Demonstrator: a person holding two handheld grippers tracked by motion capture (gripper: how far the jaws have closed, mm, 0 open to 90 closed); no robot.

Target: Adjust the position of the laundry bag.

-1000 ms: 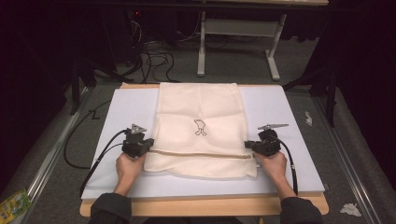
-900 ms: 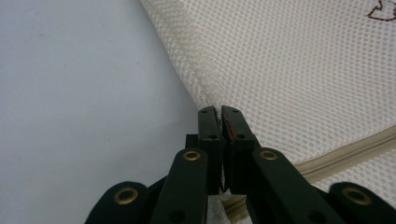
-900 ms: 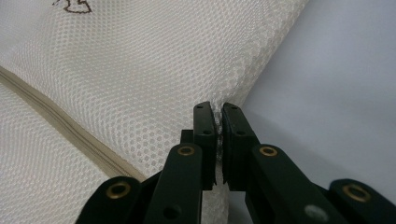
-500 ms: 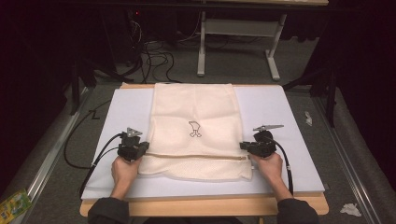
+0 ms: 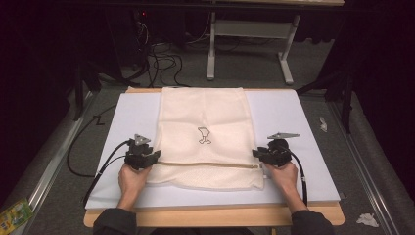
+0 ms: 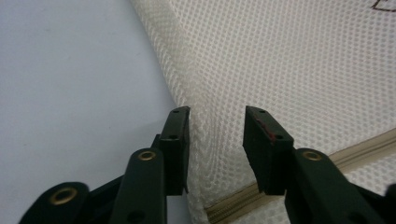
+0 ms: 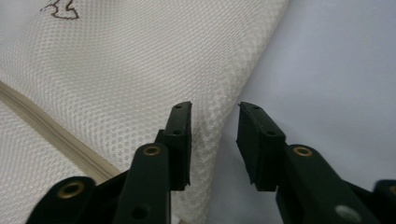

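Evidently we lay the mesh laundry bag (image 5: 204,137) flat along the white board (image 5: 293,117), its folded end toward six o'clock. Our left gripper (image 5: 149,157) at nine o'clock and right gripper (image 5: 260,154) at three have just opened, jaws astride each side edge without pinching, letting the fold settle.

In the high view, the white board (image 5: 293,117) is lit evenly from above, while the floor and desk frame (image 5: 249,36) behind it are left in deep darkness. Soft, short shadows are cast beside the mesh laundry bag (image 5: 205,122); no glare is seen on the board. The picture is slightly soft and grainy. In both gripper views, the black jaws at the bottom edge are rendered blurred and nearly featureless, the mesh weave (image 6: 299,56) near them is sharp, and the far corners are softened.
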